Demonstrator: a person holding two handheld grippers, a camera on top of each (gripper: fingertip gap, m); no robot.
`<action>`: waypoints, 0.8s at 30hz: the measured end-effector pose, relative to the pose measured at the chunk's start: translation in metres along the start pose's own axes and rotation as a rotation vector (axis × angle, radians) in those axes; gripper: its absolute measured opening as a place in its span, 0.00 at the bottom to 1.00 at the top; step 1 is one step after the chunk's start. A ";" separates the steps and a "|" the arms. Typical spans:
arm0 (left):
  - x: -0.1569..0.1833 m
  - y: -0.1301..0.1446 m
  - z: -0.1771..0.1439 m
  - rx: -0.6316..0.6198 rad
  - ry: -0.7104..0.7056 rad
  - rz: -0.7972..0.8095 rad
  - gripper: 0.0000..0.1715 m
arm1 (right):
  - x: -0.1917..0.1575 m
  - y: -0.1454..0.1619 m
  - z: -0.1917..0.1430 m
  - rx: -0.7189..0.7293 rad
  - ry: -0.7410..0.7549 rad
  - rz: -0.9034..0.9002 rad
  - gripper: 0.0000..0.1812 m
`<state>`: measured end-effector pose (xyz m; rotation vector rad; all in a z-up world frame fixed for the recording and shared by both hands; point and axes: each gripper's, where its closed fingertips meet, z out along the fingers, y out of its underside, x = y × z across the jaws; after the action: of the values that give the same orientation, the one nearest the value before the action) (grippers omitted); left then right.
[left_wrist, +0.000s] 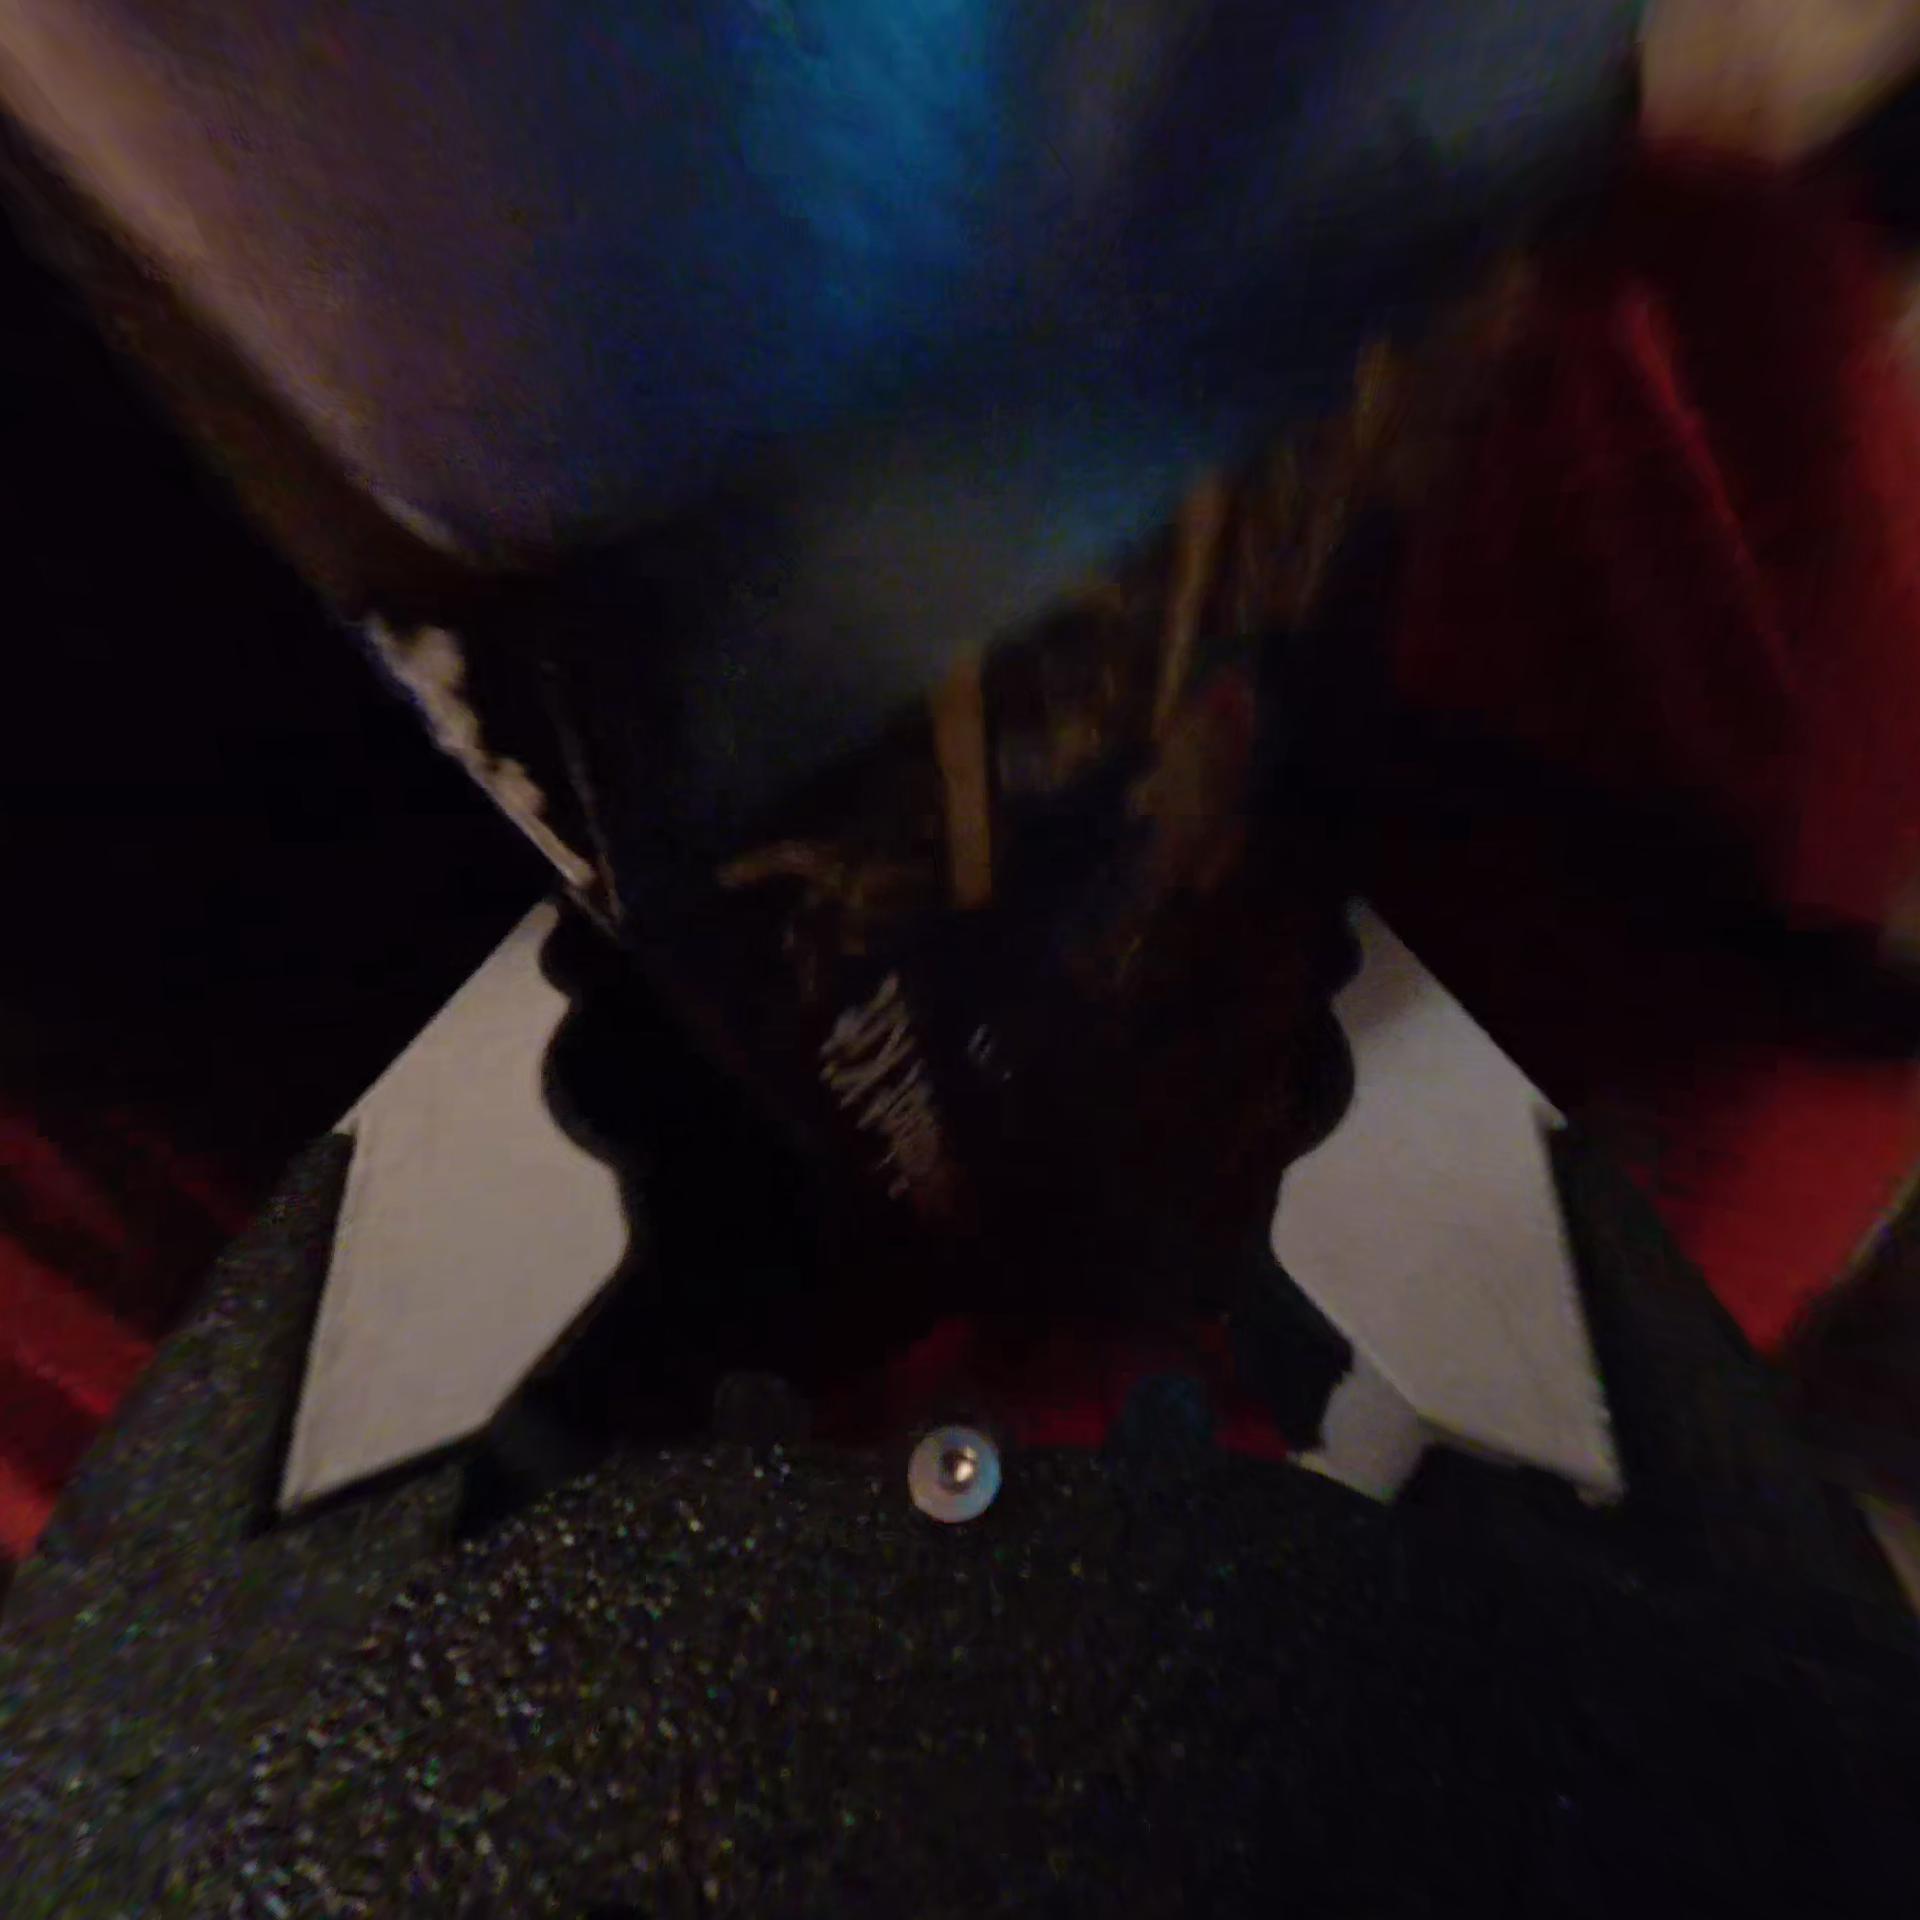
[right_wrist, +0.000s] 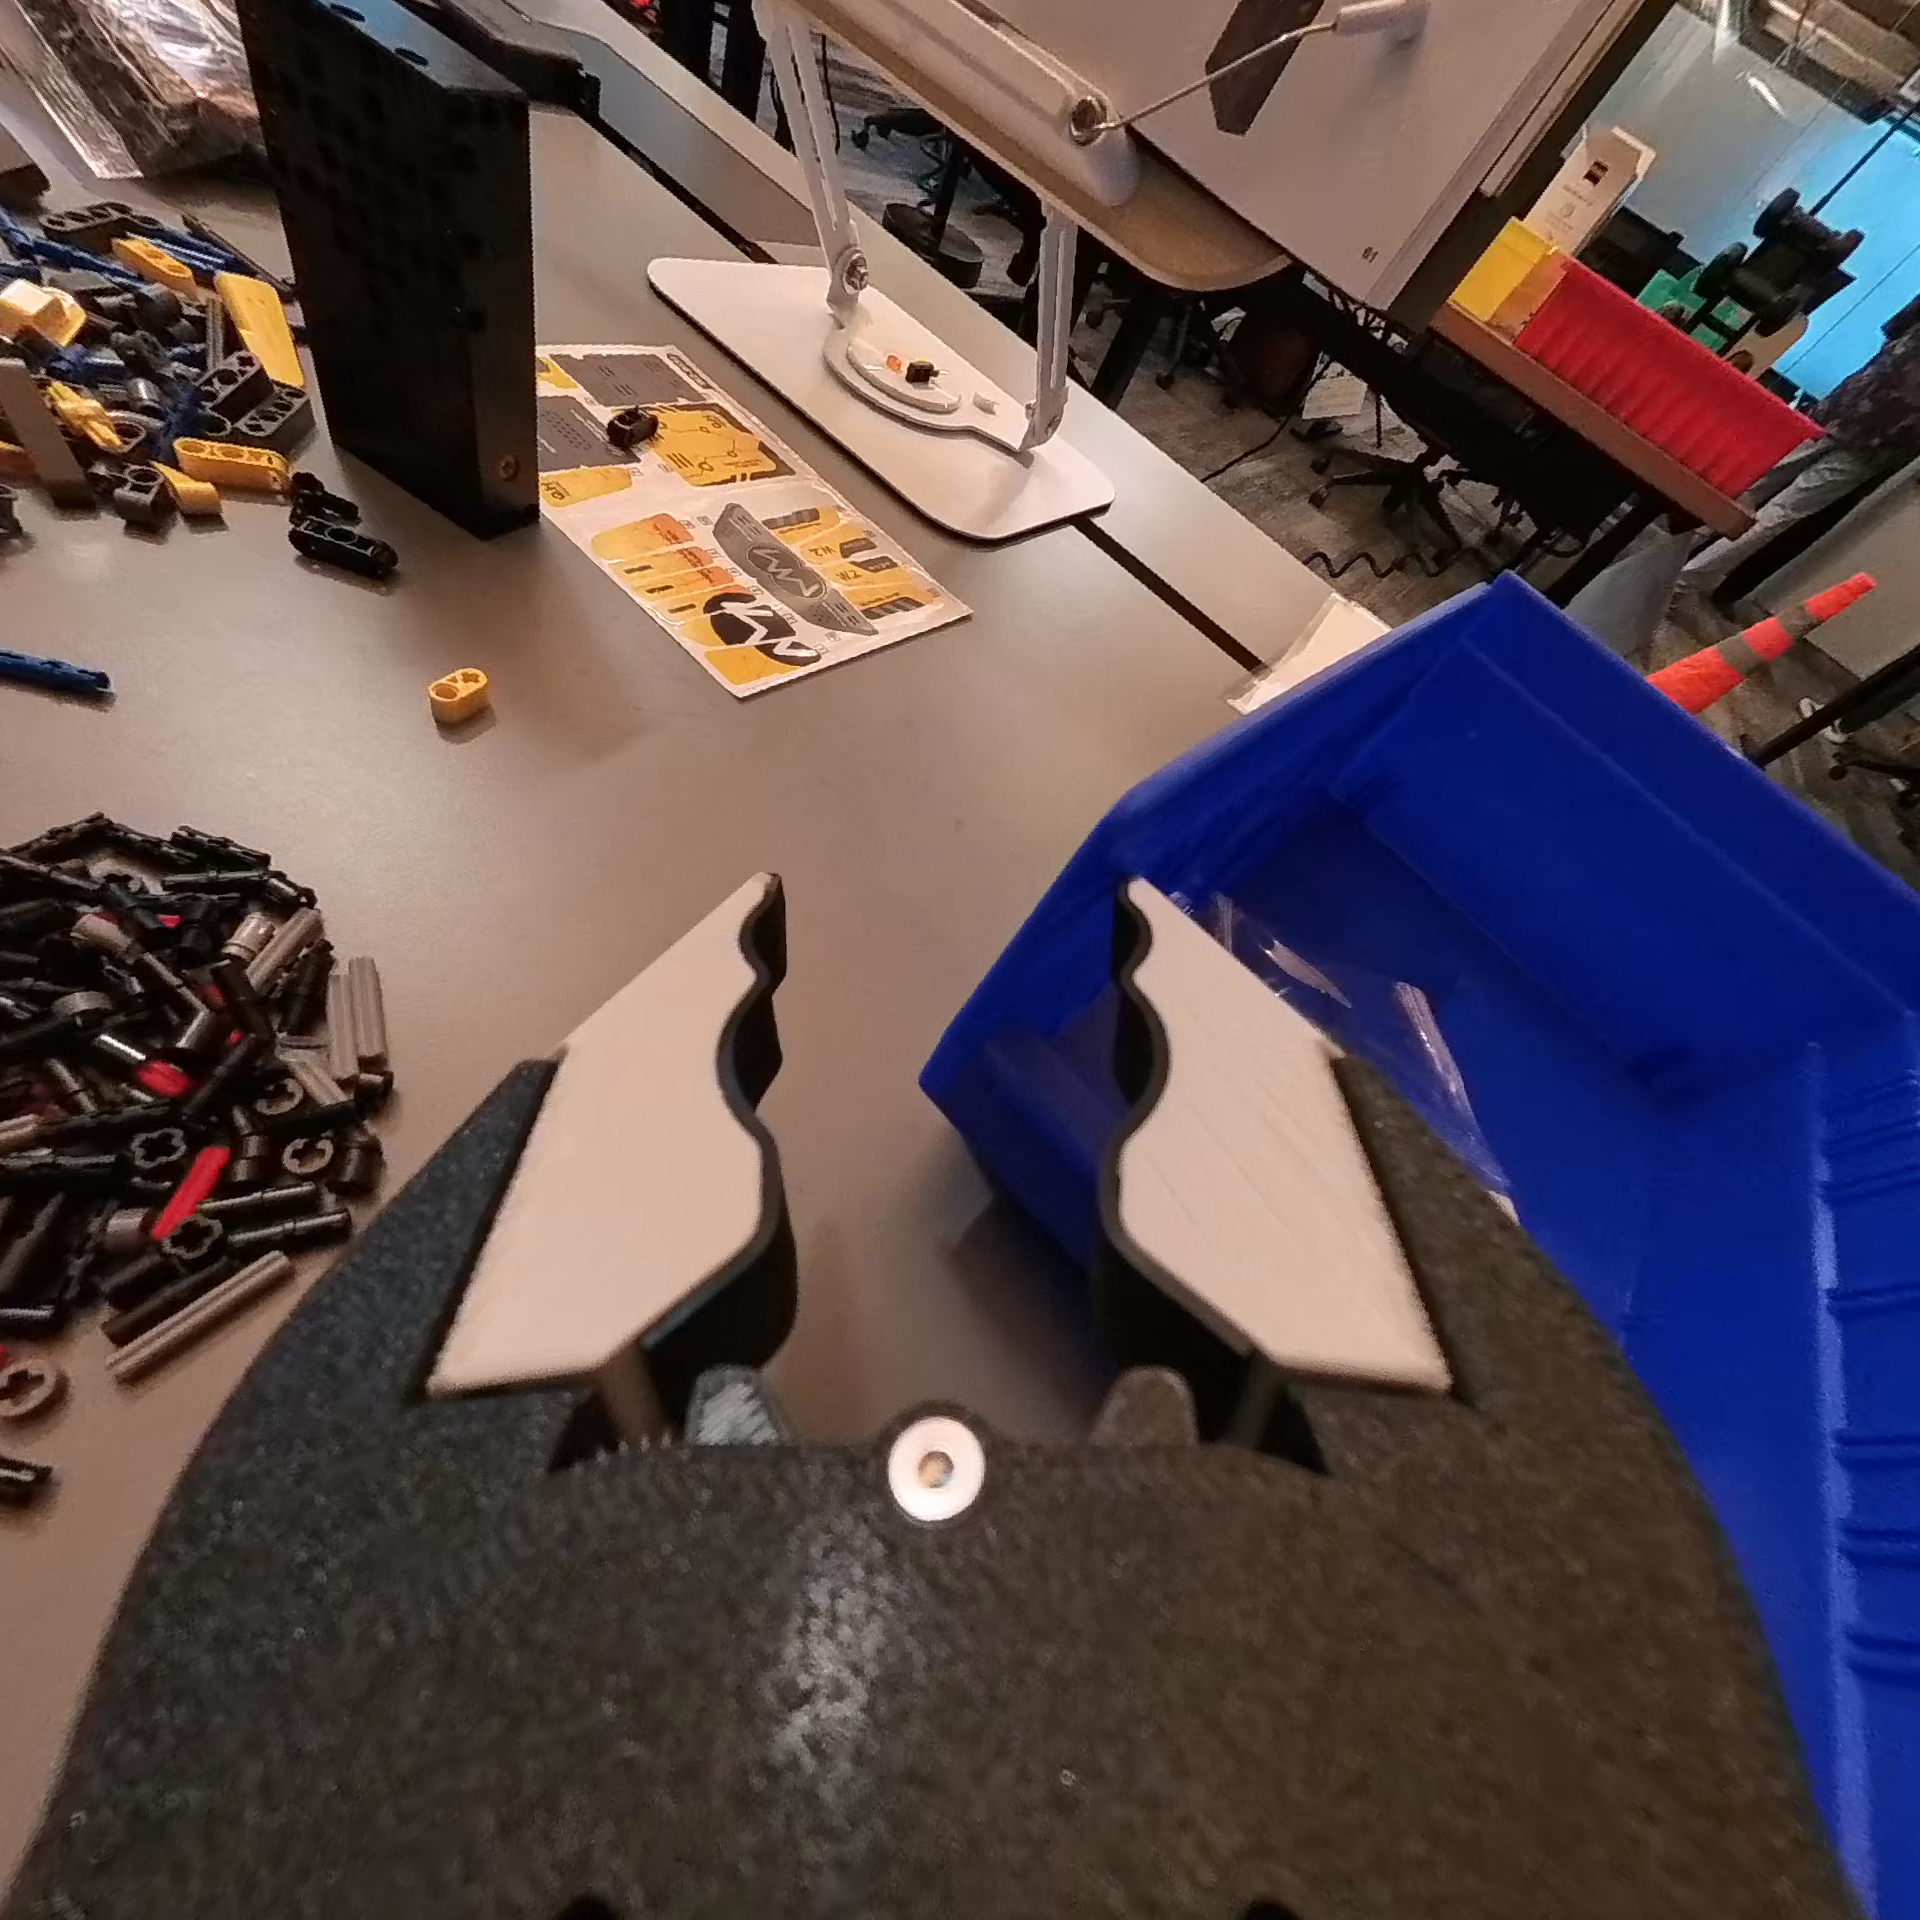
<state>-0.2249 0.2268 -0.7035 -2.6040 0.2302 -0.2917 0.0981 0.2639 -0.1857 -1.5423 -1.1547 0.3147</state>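
Observation:
In the left wrist view everything is dark and motion-blurred. My left gripper (left_wrist: 948, 914) has its jaws spread wide, with a dark, blurred mass (left_wrist: 1039, 1039) between them; I cannot tell whether it touches the fingers. A blue blur (left_wrist: 883, 260) fills the top. My right gripper (right_wrist: 951, 885) is open and straddles the near left wall of a blue plastic bin (right_wrist: 1507, 790). Its right finger (right_wrist: 1226, 1164) is inside the bin and its left finger (right_wrist: 644, 1143) is outside over the grey table (right_wrist: 623, 810). A gap shows beside the wall. Clear plastic (right_wrist: 1299, 977) lies in the bin.
A pile of black, grey and red pins (right_wrist: 177, 1091) lies left of the right gripper. Farther back are a loose yellow piece (right_wrist: 460, 693), a sticker sheet (right_wrist: 727, 540), a tall black block (right_wrist: 405, 260), a white stand base (right_wrist: 883, 384) and mixed yellow and black parts (right_wrist: 156, 364). Red surfaces (left_wrist: 1714, 1195) flank the left gripper.

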 end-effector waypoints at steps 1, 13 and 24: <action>0.001 0.002 -0.004 0.003 -0.052 0.088 0.73 | 0.000 0.000 0.000 0.000 0.000 0.000 0.34; 0.060 0.044 -0.094 0.232 -0.140 0.338 0.00 | -0.001 -0.006 -0.005 0.018 0.003 -0.012 0.34; 0.006 -0.068 -0.084 0.391 -0.338 0.273 0.38 | -0.001 -0.001 0.000 0.003 0.000 -0.013 0.33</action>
<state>-0.2326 0.2442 -0.5970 -2.1580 0.3633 0.1836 0.0971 0.2629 -0.1852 -1.5316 -1.1628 0.3075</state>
